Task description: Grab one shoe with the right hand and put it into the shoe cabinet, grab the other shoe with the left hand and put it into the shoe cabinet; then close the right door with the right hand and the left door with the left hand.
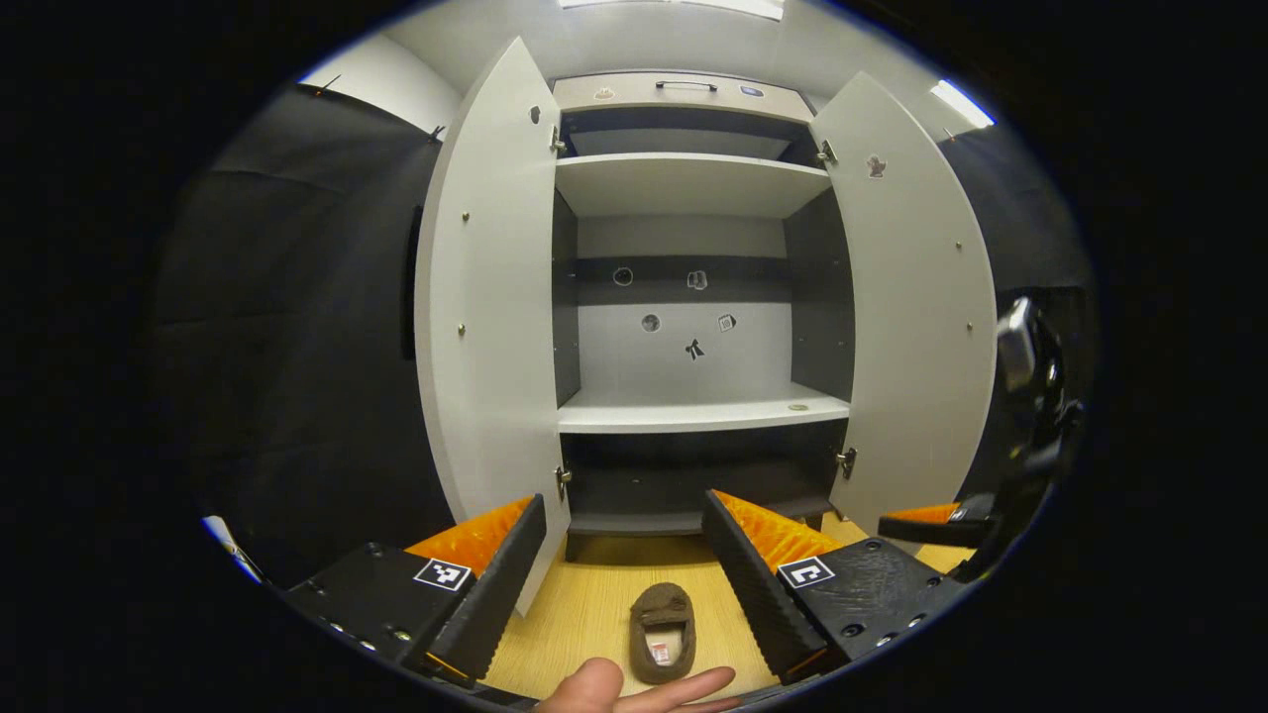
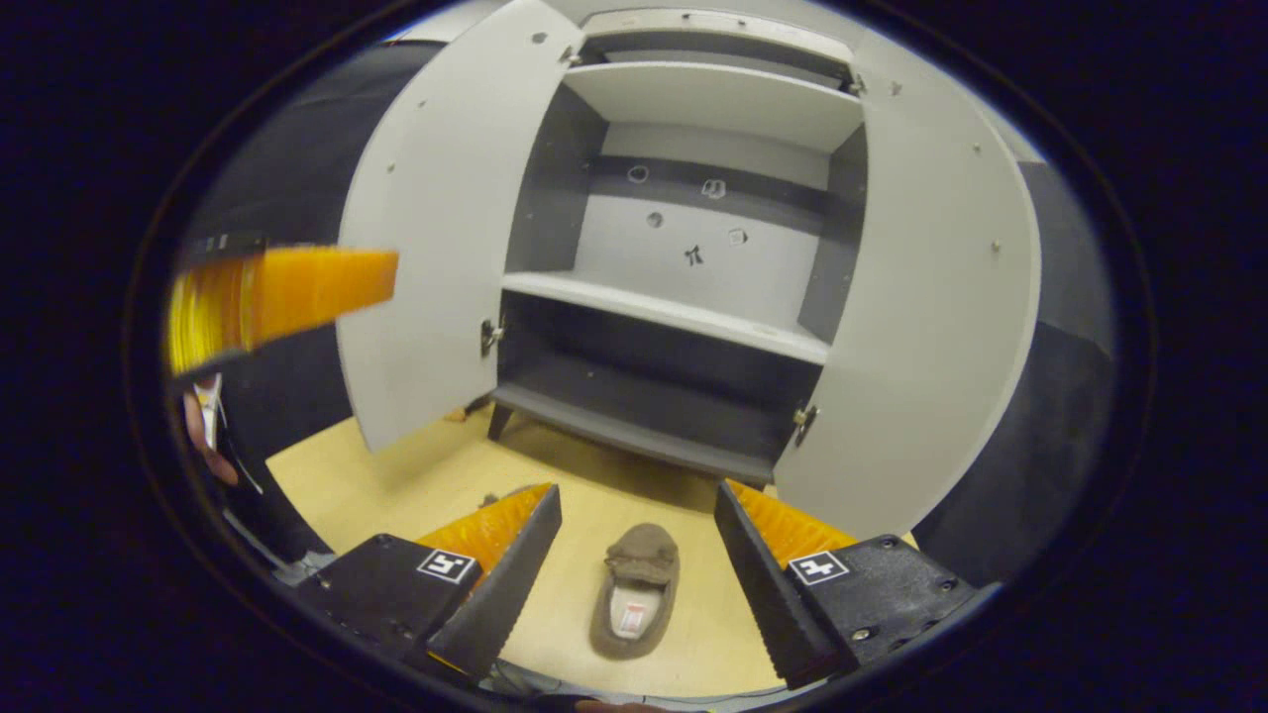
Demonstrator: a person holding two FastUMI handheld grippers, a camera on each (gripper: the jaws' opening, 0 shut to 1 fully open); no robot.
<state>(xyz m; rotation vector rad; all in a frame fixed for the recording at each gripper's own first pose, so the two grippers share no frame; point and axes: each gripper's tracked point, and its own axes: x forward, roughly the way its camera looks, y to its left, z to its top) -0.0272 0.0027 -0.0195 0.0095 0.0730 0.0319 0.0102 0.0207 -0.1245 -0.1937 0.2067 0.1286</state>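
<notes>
My right gripper [image 2: 634, 555] was spread wide over the shoe [image 2: 636, 592]. My left gripper [image 1: 624, 564] was spread too. It looked soft and light; I'd pinch its sides.

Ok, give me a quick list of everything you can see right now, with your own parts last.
Shoe: one, brown, on the floor ahead of the cabinet, between the right gripper's open fingers, untouched.
Shoe cabinet: one, pale grey with dark interior, shelves bare.
Cabinet doors: two, pale grey, left door and right door, both open.
Floor: light wood.
Left gripper: open, holding nothing.
Right gripper: open, aimed at the shoe.
Hand: fingertips at the left gripper view's bottom edge.
</notes>
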